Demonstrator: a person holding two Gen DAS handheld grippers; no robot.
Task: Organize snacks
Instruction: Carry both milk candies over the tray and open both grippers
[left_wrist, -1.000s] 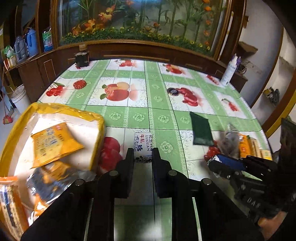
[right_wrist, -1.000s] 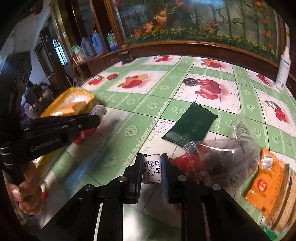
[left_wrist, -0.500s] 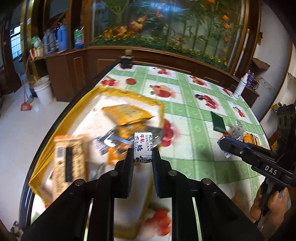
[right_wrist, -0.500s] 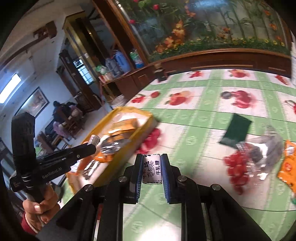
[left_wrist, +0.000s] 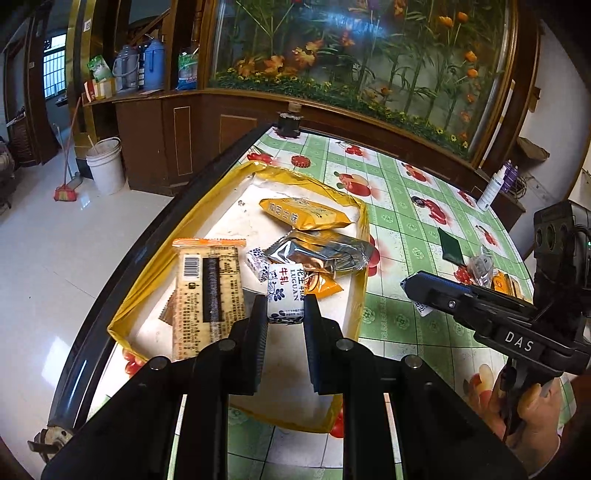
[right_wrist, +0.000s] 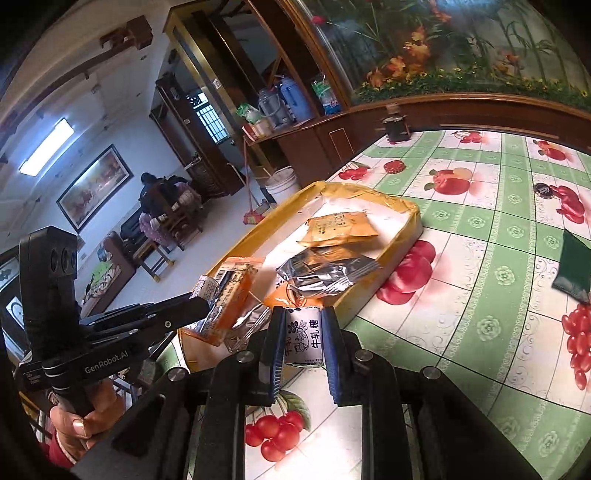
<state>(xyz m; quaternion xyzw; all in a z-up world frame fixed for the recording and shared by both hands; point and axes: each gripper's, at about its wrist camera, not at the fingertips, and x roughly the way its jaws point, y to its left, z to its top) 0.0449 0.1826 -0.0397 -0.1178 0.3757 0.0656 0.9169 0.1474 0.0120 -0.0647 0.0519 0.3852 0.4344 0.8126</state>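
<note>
Gripping wrapped candies, left gripper (left_wrist: 285, 325) and right gripper (right_wrist: 300, 345) over yellow-rimmed tray (left_wrist: 364, 236), fruit-print tablecloth (right_wrist: 480, 266)

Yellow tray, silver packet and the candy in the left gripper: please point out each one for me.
yellow tray (left_wrist: 364, 236), left wrist view, on its right wall.
silver packet (left_wrist: 325, 253), left wrist view, on its middle.
candy (left_wrist: 286, 297), left wrist view, on its printed wrapper, between the jaws.
</note>
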